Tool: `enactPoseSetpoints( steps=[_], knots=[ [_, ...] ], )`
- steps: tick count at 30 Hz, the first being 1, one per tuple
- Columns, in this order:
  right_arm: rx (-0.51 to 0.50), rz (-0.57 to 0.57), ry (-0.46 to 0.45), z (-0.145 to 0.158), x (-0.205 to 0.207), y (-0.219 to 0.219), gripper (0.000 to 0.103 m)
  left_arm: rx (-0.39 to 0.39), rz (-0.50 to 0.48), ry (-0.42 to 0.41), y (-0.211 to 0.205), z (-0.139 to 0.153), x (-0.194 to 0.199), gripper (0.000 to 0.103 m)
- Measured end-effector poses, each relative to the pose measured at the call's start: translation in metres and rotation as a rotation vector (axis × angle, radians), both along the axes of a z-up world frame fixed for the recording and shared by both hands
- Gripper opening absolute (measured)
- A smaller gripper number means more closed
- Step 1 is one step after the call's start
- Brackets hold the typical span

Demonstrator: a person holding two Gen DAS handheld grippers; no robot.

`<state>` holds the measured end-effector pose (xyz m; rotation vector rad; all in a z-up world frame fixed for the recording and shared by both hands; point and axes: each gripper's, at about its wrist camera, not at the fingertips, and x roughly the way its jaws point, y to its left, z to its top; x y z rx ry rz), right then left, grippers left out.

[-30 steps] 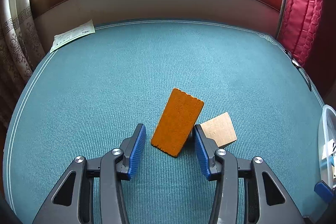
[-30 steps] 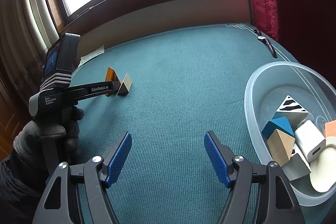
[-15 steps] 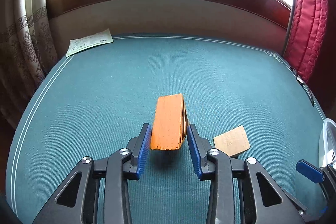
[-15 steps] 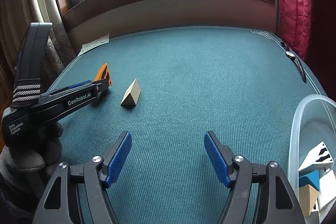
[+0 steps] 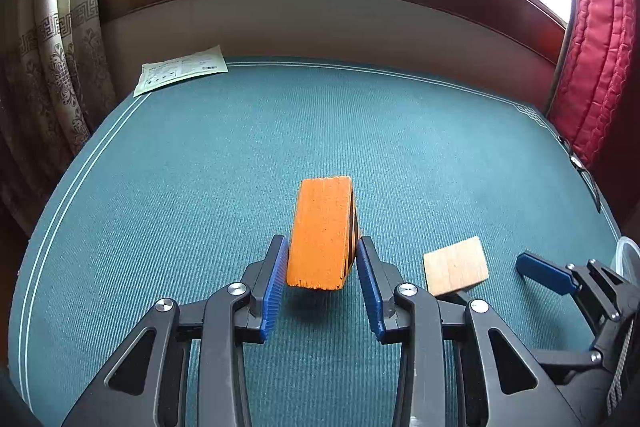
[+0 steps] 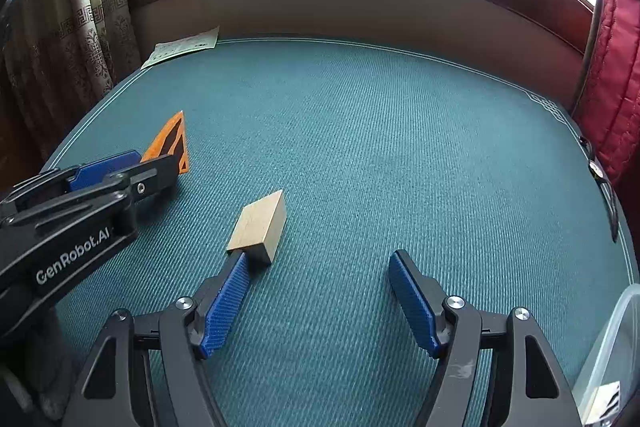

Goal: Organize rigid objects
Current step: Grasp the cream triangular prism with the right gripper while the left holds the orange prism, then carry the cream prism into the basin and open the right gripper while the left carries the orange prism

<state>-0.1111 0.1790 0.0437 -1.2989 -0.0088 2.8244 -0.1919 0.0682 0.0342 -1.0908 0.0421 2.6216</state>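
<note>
1. Left wrist view: the left gripper (image 5: 322,267) pinches the orange wooden wedge block (image 5: 322,231), lifted just off the teal carpeted tabletop (image 5: 200,167). A plain light wooden block (image 5: 455,265) lies on the tabletop to its right.
2. Right wrist view: the right gripper (image 6: 318,291) is spread wide and empty, with the light wooden block (image 6: 260,223) just beyond its left fingertip (image 6: 234,277). A clear plastic bin (image 6: 612,343) stands at the right edge.

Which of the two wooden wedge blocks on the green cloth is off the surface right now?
The orange block, clamped between the left tongs with its shadow beneath it. The plain wood block lies on the cloth, ungripped, beside the right tongs.
</note>
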Motion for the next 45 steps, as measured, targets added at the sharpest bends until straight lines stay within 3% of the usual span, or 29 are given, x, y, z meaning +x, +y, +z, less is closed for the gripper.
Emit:
enactPoseSetpoints(
  steps=[11,14,21,30,45],
  knots=[
    [0.023,0.064,0.004,0.001,-0.027,-0.005,0.075,0.021,0.018,-0.028,-0.005,-0.006,-0.007,0.036],
    [0.026,0.088,0.009,0.001,-0.030,-0.008,0.068,0.037,0.024,-0.040,-0.008,-0.008,-0.010,0.036],
    [0.008,0.138,0.024,0.001,-0.031,-0.019,0.037,0.048,0.021,-0.046,-0.011,-0.008,-0.011,0.036],
    [-0.060,0.034,0.033,0.000,-0.014,0.004,0.037,0.043,0.022,-0.054,-0.010,-0.010,-0.014,0.036],
    [-0.155,-0.047,0.075,0.012,0.054,0.012,0.037,0.063,0.002,-0.043,-0.008,-0.007,-0.011,0.032]
  ],
)
